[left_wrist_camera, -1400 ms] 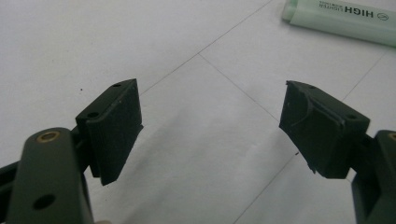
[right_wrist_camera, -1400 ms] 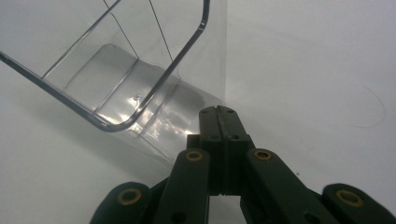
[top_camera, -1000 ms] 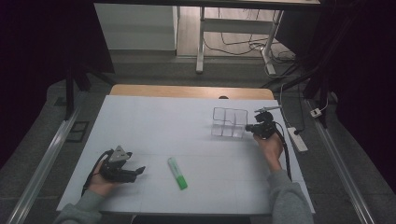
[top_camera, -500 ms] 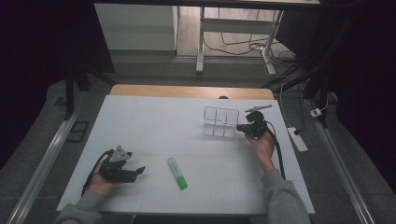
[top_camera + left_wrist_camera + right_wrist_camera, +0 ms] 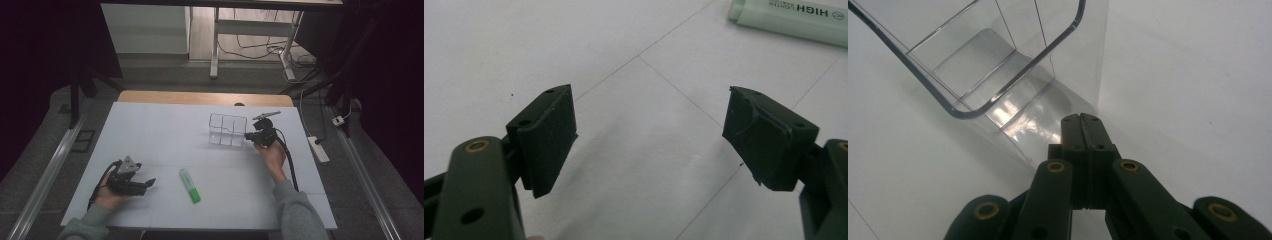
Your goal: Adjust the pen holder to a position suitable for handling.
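On the white bench (image 5: 165, 125) in the high view, a clear divided organizer (image 5: 228, 130) stands right of centre, with the right gripper (image 5: 248, 136) touching its right end wall; a green highlighter (image 5: 190, 185) lies nearer the front edge, and the left gripper (image 5: 147, 184) rests just to its left, apart from it. From the left gripper view, the left gripper (image 5: 649, 142) has its jaws spread wide over bare bench, nothing between them, the highlighter (image 5: 791, 20) lying off at the upper right. From the right gripper view, the right gripper (image 5: 1081, 120) has its jaws pressed together with nothing in them, tips against the organizer (image 5: 998, 75) wall low near its base.
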